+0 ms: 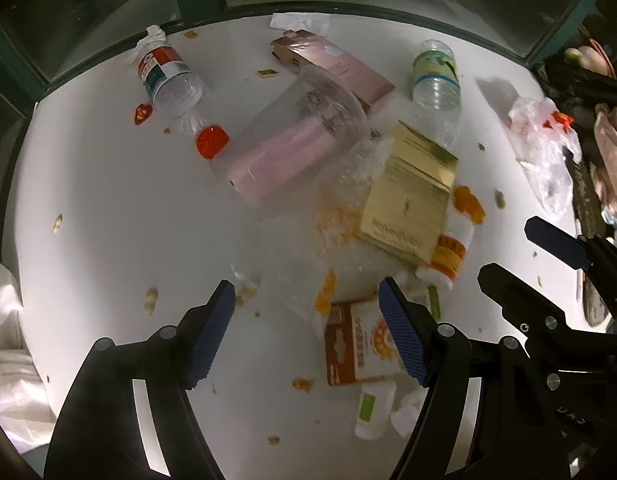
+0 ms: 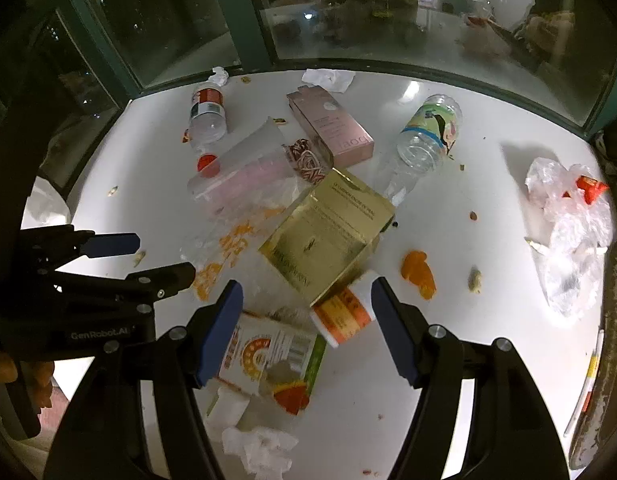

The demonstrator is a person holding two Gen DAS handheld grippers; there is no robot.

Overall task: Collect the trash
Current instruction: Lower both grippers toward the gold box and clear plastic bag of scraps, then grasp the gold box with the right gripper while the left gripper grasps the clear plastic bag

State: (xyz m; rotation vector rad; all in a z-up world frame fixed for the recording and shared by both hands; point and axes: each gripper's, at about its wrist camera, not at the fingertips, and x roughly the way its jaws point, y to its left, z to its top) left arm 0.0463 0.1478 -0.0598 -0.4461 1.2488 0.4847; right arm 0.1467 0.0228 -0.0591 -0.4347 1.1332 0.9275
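Both claws are spread and hold nothing. The left claw [image 1: 304, 300] hangs over crumpled clear plastic film [image 1: 348, 264] on the white worktop [image 1: 108, 220]. The right claw [image 2: 306, 292] hangs over the small white pill bottle with orange label [image 2: 342, 312], which lies on its side against the gold cardboard box [image 2: 328, 236]. Straddle the bottle across its width, then close. Only the right wrist view shows crumpled white tissue [image 2: 256, 452] near the worktop's near edge.

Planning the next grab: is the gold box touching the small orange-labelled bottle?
Touching. The right wrist view shows the gold box lying across the neck end of the orange-labelled bottle, no gap visible.
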